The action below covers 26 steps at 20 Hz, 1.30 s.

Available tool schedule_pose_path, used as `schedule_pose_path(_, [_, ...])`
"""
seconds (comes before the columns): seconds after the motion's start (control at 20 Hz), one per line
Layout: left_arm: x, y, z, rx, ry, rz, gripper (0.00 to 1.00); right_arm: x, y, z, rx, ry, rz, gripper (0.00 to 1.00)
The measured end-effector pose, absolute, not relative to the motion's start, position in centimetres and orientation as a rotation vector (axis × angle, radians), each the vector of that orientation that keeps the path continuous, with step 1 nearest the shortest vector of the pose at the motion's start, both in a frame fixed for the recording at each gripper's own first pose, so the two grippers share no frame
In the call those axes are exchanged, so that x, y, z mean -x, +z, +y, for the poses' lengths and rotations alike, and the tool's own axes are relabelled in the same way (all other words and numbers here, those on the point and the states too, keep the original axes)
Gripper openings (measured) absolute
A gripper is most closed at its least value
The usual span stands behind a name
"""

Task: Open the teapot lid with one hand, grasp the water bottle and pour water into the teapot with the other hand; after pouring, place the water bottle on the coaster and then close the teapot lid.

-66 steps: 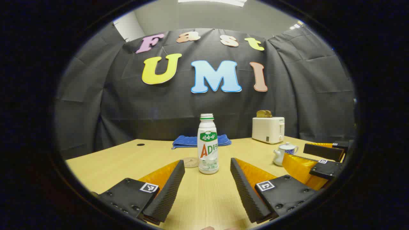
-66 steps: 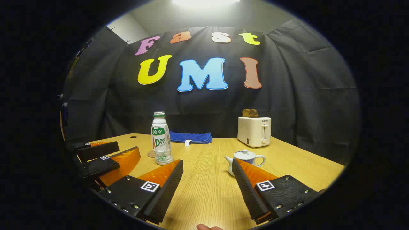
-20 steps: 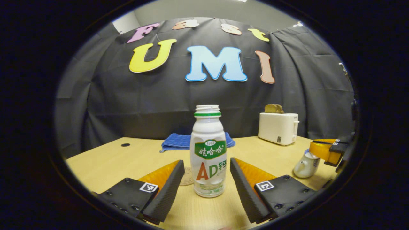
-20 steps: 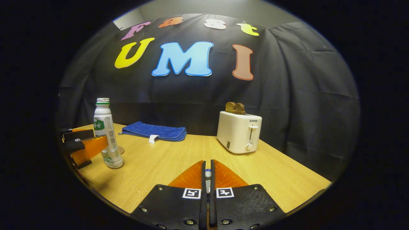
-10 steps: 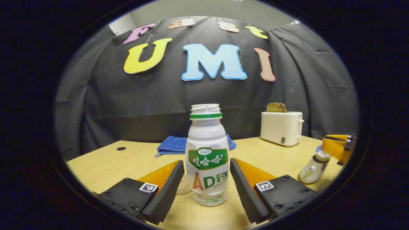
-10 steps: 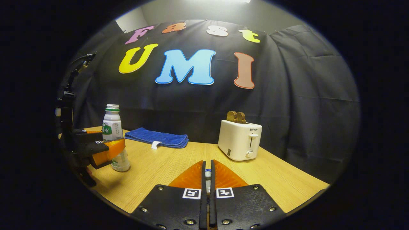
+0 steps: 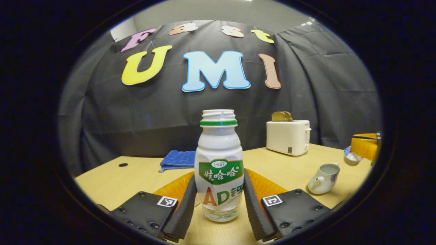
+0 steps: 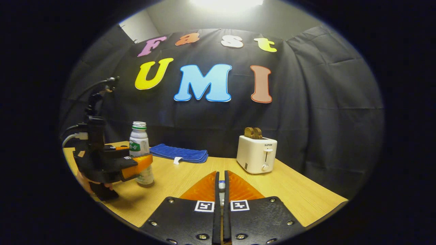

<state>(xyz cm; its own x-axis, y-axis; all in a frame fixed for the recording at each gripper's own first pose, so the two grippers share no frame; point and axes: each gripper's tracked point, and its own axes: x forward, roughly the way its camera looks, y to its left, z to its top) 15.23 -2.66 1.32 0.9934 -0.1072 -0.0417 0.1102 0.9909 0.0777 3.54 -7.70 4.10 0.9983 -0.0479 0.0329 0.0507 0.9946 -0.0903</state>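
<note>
Wooden surface (image 7: 112,180) carries a white toaster (image 7: 288,136), the lidless teapot (image 7: 323,178) at right, and the upright water bottle (image 7: 219,163) clamped between the left tongs (image 7: 218,200), while the right tongs (image 8: 221,185) are pinched on the raised teapot lid (image 7: 352,158).

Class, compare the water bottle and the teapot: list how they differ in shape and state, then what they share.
The water bottle is tall and narrow; the teapot is squat with a spout. The water bottle sits between the jaws of the left gripper; the teapot stands free on the table. Both are white, upright and open-topped, the teapot lid held aloft by the right gripper.
</note>
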Motion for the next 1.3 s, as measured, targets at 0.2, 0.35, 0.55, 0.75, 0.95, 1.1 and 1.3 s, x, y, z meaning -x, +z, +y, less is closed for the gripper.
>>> schedule_pose_path(0.2, [-14.8, 2.1, -5.0, -0.311, -0.123, 0.008, 0.76, 2.3, 3.2, -7.1, 0.051, 0.018, -0.012, 0.03])
schedule_pose_path(0.35, [-15.0, 1.7, -5.9, -0.444, -0.125, -0.004, 0.75, 5.2, 2.8, -6.6, 0.056, 0.081, -0.009, 0.03])
schedule_pose_path(0.55, [-15.1, 1.5, -7.8, -0.703, -0.118, -0.017, 0.76, 7.2, 2.8, -6.6, 0.024, 0.089, -0.027, 0.03])
schedule_pose_path(0.75, [-15.7, 0.4, -11.5, -0.923, -0.205, -0.017, 0.76, 8.9, 1.6, -7.0, -0.017, 0.132, -0.003, 0.03])
schedule_pose_path(0.95, [-15.7, -0.7, -13.3, -1.125, -0.245, -0.019, 0.80, 9.8, 1.0, -7.7, -0.053, 0.133, -0.007, 0.03])
schedule_pose_path(1.1, [-15.6, -0.4, -13.7, -1.243, -0.241, -0.039, 0.80, 10.3, 1.2, -8.3, -0.051, 0.133, -0.024, 0.03])
schedule_pose_path(1.3, [-15.1, -0.5, -13.8, -1.368, -0.259, -0.025, 0.80, 10.2, 0.9, -8.7, -0.062, 0.132, -0.021, 0.03])
